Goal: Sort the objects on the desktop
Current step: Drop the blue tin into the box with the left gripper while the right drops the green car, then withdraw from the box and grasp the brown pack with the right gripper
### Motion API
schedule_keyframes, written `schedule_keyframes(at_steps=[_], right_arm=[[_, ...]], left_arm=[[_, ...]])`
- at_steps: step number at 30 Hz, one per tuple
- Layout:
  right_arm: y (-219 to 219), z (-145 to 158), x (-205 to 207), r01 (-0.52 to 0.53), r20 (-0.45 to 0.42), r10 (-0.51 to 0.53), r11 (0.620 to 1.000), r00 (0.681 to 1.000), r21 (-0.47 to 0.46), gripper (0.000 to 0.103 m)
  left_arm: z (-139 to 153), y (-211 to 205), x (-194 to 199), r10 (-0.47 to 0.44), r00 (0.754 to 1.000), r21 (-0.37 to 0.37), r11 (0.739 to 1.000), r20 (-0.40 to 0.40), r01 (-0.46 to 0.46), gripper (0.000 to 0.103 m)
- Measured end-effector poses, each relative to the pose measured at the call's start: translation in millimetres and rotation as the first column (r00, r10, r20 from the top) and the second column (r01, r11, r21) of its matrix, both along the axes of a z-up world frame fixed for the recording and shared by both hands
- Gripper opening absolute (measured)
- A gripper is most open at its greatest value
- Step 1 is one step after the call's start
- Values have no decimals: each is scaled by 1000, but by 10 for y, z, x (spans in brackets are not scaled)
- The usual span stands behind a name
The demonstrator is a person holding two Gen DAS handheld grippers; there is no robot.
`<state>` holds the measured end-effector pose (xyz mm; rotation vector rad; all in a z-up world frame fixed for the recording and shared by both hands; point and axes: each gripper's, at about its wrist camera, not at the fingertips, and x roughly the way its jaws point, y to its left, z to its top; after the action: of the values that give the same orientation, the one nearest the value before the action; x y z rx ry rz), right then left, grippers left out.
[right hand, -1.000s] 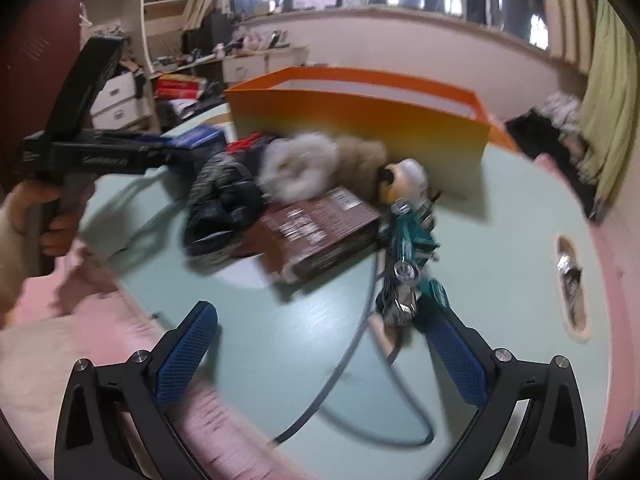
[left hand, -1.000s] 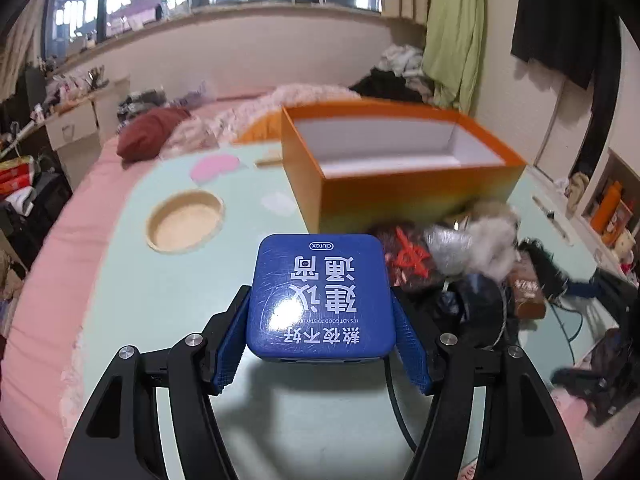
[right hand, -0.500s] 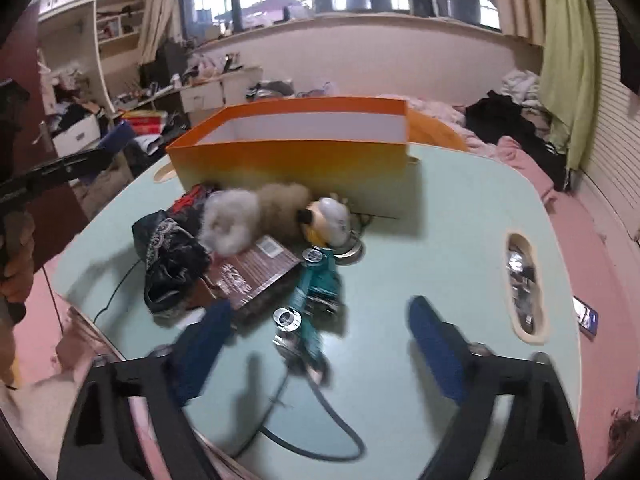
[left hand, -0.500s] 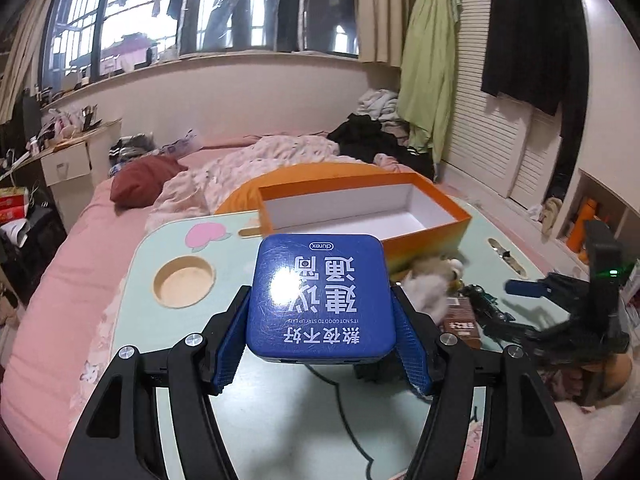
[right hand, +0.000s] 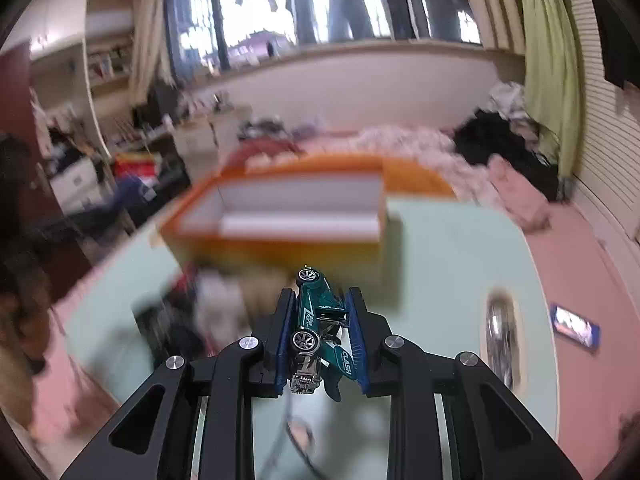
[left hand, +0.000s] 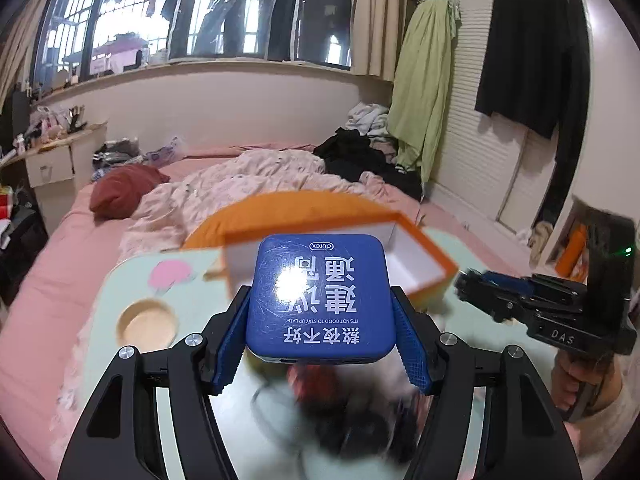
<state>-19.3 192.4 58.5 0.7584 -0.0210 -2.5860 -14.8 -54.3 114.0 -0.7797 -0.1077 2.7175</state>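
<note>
Two grippers are both loaded now. The left gripper clamps the blue tin by its sides, exactly as a second ago, but the tin now hangs well above the pale green table and hides the near wall of the orange box, where before it sat low over the table with the box beyond it. The right gripper stood wide a second ago, the teal toy car lying on the table between its fingers; its jaws have just been closing and now pinch the car, which is tipped on its side, wheels toward the left pad, and lifted clear of the table. The box stands toward the table's far edge; the blurred pile of remaining clutter lies just in front of it.
</note>
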Motion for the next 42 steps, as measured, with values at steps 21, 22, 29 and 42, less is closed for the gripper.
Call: schedule_keyframes(at_steps=[21,22,29,42], right_arm=[[-258,-60,-98,36,16,-36,999,999,1,64],[-240,-113,-17,13,37,-13,1000,999,8,64],[-217,-641,535,17,69,-29,985,997,173,64],[-129,-983,545,-6,30,-1,978,1000,210,102]], left_arm=[[-396,40,200,26,996,-30,999,89,-23,79],[-464,38,281,13,994,-35,999,110,-10,79],[-1078,94,679,57,975,-29,998,217,-52,81],[-1224,305,763,102,993,-164,982,59,-91,103]])
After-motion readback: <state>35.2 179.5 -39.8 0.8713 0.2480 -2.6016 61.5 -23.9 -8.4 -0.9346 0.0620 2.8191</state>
